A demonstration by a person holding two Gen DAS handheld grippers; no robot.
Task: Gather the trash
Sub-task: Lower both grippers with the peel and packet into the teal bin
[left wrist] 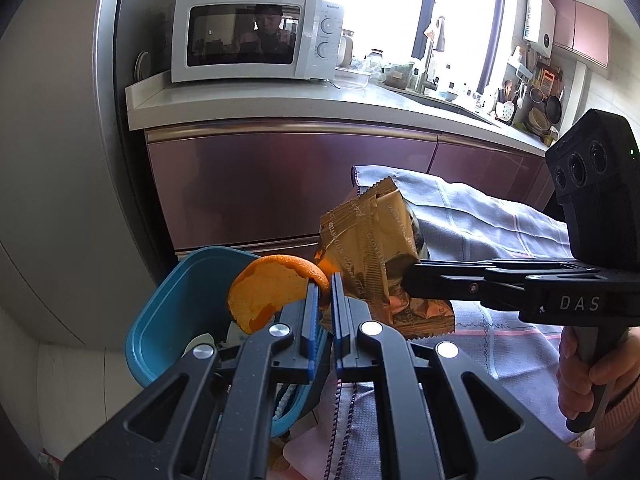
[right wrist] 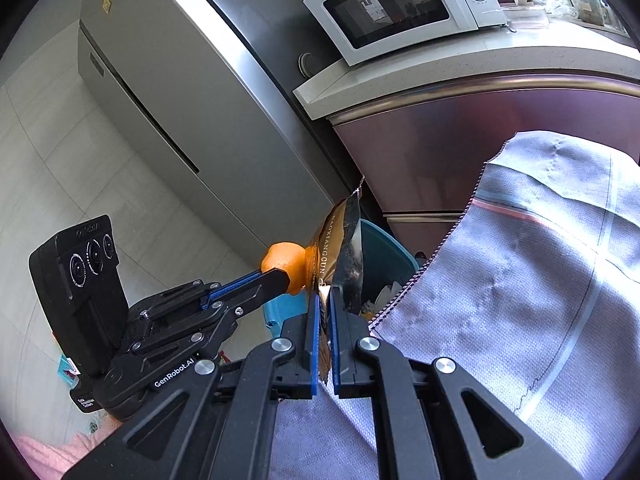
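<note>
Our left tool (left wrist: 325, 292) pinches an orange peel (left wrist: 268, 292) over the blue bin (left wrist: 168, 312) off the cloth-covered counter's (right wrist: 540, 280) edge. Our right tool (right wrist: 325, 308) is clamped on a gold wrapper (right wrist: 340, 248) beside the peel.

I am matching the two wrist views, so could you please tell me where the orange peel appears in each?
Left wrist: orange peel at lower centre, pinched in the left hand-held gripper, above the blue bin.
Right wrist: peel left of centre, touching the gold wrapper.
Shared landmark: the microwave.
</note>
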